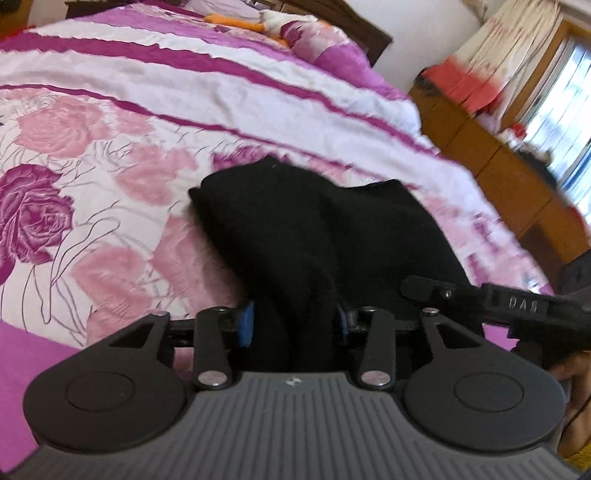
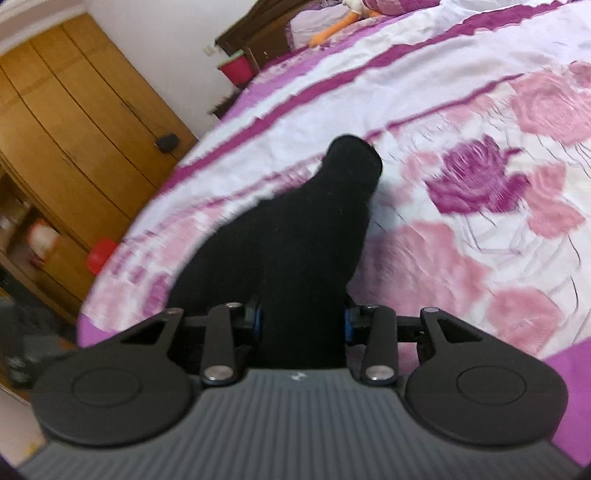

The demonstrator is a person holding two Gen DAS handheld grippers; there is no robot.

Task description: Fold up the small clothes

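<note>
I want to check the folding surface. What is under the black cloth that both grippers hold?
Under the black cloth lies the flowered bed cover, pink and purple. The left gripper and right gripper grip its near end. The cover directly beneath is hidden.

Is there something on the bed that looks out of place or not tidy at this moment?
Nothing looks damaged or spilled. The black garment is bunched, not flat: the left gripper and the right gripper each pinch a part of it above the floral bedspread. An orange and white soft toy lies near the headboard.
</note>
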